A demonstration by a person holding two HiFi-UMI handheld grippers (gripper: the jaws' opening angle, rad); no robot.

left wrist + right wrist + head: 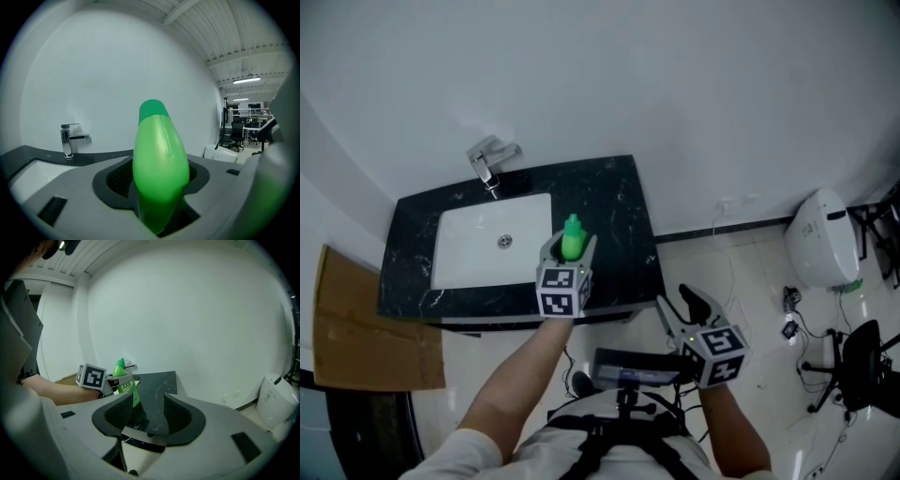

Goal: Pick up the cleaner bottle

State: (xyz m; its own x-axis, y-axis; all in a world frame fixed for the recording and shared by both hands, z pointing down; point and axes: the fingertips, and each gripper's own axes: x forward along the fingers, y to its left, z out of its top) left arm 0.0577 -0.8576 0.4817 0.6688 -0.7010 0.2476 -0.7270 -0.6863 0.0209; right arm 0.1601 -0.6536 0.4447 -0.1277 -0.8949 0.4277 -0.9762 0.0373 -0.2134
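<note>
A green cleaner bottle (572, 238) with a darker green cap is clamped in my left gripper (568, 251), above the black marble counter (619, 220) just right of the sink. The bottle (159, 164) fills the left gripper view, squeezed between the grey jaws, cap upward. In the right gripper view the bottle (123, 380) shows at a distance with the left gripper's marker cube beside it. My right gripper (680, 305) stands open with nothing between its jaws, low in front of the counter's right corner.
A white basin (492, 239) is sunk in the counter, with a chrome tap (490, 161) behind it. Cardboard (366, 323) leans at the left. A white appliance (822, 234), cables and a black chair (862, 361) stand on the tiled floor at the right.
</note>
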